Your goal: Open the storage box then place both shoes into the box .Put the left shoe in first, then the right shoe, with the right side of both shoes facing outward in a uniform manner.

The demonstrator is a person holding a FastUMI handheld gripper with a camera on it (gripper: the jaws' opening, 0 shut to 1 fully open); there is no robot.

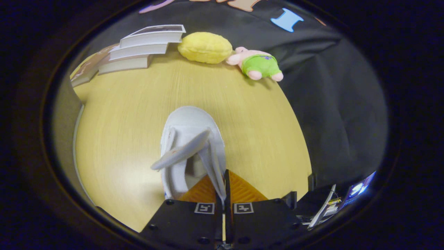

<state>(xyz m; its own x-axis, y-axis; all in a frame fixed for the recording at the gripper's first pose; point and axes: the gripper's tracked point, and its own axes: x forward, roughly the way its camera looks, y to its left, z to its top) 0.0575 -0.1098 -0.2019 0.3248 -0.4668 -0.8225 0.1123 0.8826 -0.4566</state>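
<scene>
Wooden table (121, 114), white shoe (190, 128) pinched in tongs (224, 189), books (138, 48) beyond

White shoe (190, 146), low-cut, seen from the heel end with the toe pointing away from the claw (224, 185). Lies on the pale wood worktop (121, 121), upright on its sole. Strap flap lifted and splayed out to one side across the opening. Collar edge at the heel pinched between both closed fingers.

The gripper (224, 185) points forward and down, its fingers pinched together on thin material.
</scene>
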